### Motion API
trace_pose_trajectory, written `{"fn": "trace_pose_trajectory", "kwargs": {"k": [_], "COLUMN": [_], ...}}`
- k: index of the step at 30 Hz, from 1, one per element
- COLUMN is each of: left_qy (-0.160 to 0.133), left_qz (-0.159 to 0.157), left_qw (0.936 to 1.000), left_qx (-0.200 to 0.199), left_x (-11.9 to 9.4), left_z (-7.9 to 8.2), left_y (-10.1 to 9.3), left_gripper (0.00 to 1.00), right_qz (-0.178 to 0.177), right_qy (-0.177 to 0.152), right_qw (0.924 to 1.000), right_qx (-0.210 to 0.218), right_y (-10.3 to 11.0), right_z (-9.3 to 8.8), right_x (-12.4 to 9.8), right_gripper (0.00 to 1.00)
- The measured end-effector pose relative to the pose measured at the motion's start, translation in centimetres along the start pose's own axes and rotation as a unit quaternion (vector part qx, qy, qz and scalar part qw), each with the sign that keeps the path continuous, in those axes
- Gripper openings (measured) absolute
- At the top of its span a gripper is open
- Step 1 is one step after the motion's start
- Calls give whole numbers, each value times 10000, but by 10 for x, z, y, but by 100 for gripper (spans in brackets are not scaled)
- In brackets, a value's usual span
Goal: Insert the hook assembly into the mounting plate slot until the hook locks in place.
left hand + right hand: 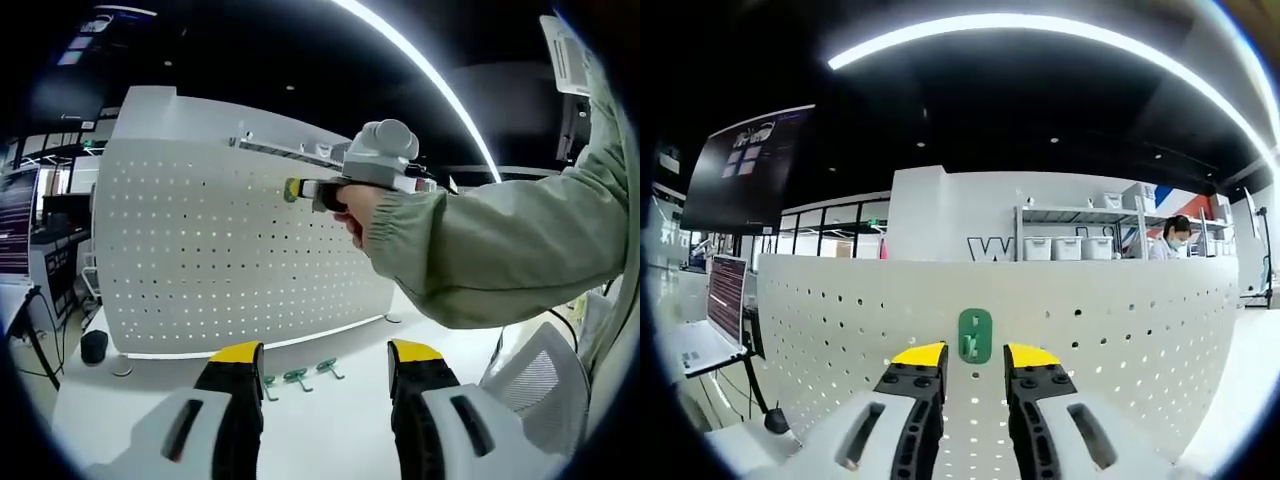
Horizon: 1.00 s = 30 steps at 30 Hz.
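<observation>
In the left gripper view, the left gripper (325,362) hangs wide open above three green hooks (298,377) lying at the foot of the white pegboard (220,260). In the right gripper view, the right gripper (975,357) is narrowly parted, one green hook (975,335) on the pegboard just beyond its tips; whether it grips it is unclear. A large "W" (987,248) shows on the wall behind.

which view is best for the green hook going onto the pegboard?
Right gripper view: the green hook sits centred against the pegboard, just beyond the right gripper tips; whether they grip it is unclear. Left gripper view shows that gripper side-on at the board, the hook a small green tip, with spare hooks on the table.
</observation>
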<state>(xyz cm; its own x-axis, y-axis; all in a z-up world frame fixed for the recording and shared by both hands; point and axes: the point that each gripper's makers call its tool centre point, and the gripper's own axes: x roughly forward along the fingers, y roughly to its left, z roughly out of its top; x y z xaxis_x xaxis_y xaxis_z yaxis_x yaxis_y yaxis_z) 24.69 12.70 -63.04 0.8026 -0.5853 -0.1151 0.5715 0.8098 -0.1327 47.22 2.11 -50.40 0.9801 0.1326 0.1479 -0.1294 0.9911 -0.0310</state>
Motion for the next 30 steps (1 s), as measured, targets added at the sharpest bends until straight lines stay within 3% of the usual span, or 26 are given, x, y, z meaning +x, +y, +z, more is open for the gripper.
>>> {"fn": "trace_pose_trajectory", "kwargs": {"k": [9,21,30], "left_qy": [-22,-73,-64], "left_qz": [-20,-145,-157], "left_qw": [10000,9999,9998], "left_qx": [14,57,116], "left_x": [0,0,-2], "left_z": [1,5,5], "left_y": [-3,-16,-20], "left_gripper": [51,51,51], "right_qz": [176,376,501], "right_qy": [58,530,692], "right_qw": [9998,9978,9963], "right_qx": [-47,100,48], "right_y": [2,-4,-8], "right_z": [-3,-32,-41], "right_x": [-18,-55,-76], "right_gripper": [26,36,40]}}
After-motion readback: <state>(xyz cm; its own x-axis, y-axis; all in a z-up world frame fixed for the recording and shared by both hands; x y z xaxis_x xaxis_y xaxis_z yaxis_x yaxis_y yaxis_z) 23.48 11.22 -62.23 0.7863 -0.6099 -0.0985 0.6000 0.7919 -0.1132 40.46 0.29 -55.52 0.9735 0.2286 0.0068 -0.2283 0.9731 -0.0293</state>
